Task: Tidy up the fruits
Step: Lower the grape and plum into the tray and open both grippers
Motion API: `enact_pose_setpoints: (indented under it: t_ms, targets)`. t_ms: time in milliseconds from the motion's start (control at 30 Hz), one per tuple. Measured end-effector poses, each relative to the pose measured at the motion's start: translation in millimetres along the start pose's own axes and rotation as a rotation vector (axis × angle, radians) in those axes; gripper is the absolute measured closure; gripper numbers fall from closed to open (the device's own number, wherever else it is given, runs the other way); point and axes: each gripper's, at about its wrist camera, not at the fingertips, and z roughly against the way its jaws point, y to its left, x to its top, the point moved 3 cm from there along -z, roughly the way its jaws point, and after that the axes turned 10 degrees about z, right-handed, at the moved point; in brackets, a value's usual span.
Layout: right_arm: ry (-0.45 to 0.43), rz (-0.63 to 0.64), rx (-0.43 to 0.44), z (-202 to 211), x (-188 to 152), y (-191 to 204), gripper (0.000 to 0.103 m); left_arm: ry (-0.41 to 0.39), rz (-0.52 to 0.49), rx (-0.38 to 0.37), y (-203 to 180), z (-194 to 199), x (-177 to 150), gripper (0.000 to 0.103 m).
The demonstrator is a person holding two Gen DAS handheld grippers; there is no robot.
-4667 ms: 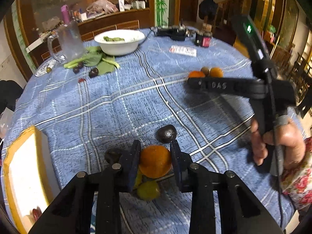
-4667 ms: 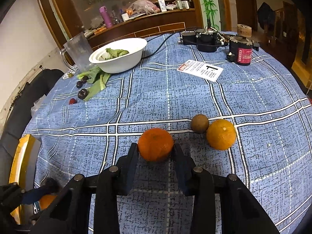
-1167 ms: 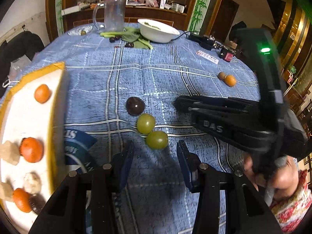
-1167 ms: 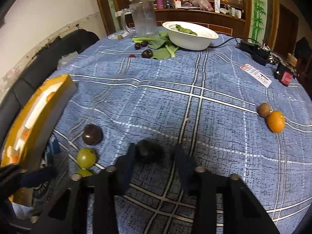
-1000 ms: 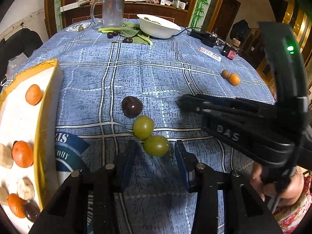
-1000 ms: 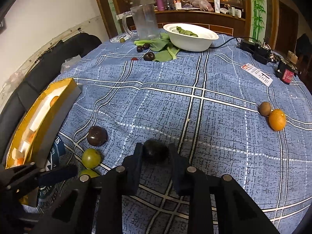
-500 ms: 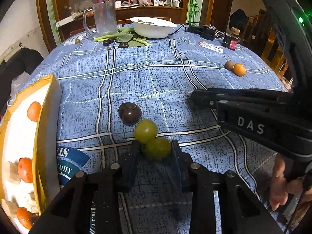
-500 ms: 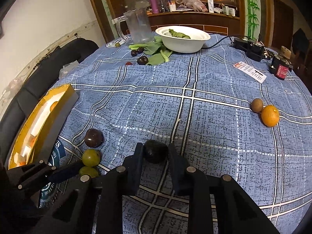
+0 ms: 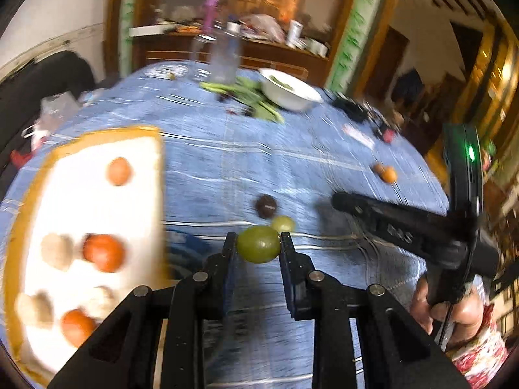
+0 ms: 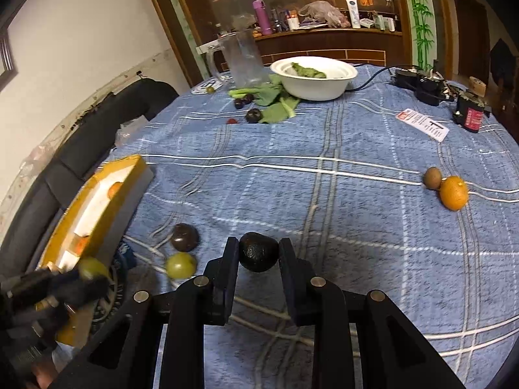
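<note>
My left gripper point(image 9: 258, 243) is shut on a green fruit point(image 9: 258, 243) and holds it above the blue cloth, right of the yellow-rimmed white tray point(image 9: 90, 201), which holds oranges and pale lumps. My right gripper point(image 10: 258, 250) is shut on a dark avocado point(image 10: 258, 255). A second green fruit point(image 10: 180, 265) and a dark round fruit point(image 10: 184, 237) lie on the cloth near the tray point(image 10: 129, 168). The right gripper shows in the left wrist view point(image 9: 339, 199). An orange point(image 10: 454, 192) and a kiwi point(image 10: 432, 177) lie far right.
A white bowl point(image 10: 314, 77) with greens, a clear jug point(image 10: 244, 60), leaves and dark fruits point(image 10: 253, 115) sit at the table's far side. Black electronics point(image 10: 421, 86) and a card point(image 10: 421, 124) lie at the far right. A dark sofa point(image 10: 97, 129) is to the left.
My left gripper has lifted the green fruit off the cloth and swung left toward the tray. My right gripper has stayed shut on the avocado and risen slightly.
</note>
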Motion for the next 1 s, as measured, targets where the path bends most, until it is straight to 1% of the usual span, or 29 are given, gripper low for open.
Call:
enact_pose_setpoints:
  t_ms: [100, 167, 233, 300, 333, 433, 567, 700, 800, 900, 967, 1000]
  targets:
    - [-0.014, 0.015, 0.018, 7, 4, 20, 0.076, -0.038, 0.052, 0.051, 32, 16, 9, 0.079]
    - [-0.021, 0.014, 0.074, 12, 7, 39, 0.076, -0.066, 0.096, 0.102, 59, 26, 14, 0.079]
    - [-0.025, 0.049, 0.106, 15, 14, 64, 0.076, -0.093, 0.142, 0.175, 88, 34, 16, 0.079]
    - [-0.028, 0.096, 0.131, 17, 19, 90, 0.076, -0.106, 0.178, 0.225, 111, 39, 18, 0.079]
    - [-0.028, 0.132, 0.151, 18, 24, 111, 0.076, -0.106, 0.206, 0.237, 124, 40, 18, 0.079]
    - [-0.019, 0.205, 0.191, 13, 31, 155, 0.075, -0.099, 0.268, 0.246, 150, 41, 17, 0.079]
    - [0.016, 0.274, 0.204, -10, 35, 200, 0.075, -0.086, 0.287, 0.241, 164, 37, 14, 0.079]
    - [0.057, 0.303, 0.175, -36, 34, 222, 0.075, -0.085, 0.295, 0.237, 172, 36, 11, 0.079]
    - [0.072, 0.330, 0.136, -52, 35, 233, 0.075, -0.083, 0.311, 0.228, 178, 36, 8, 0.079]
    - [0.084, 0.334, 0.126, -62, 33, 237, 0.075, -0.087, 0.325, 0.227, 181, 38, 7, 0.078]
    - [0.088, 0.330, 0.125, -67, 34, 237, 0.075, -0.089, 0.328, 0.234, 183, 40, 7, 0.074]
    - [0.090, 0.327, 0.125, -68, 35, 237, 0.074, -0.094, 0.327, 0.238, 183, 42, 7, 0.064]
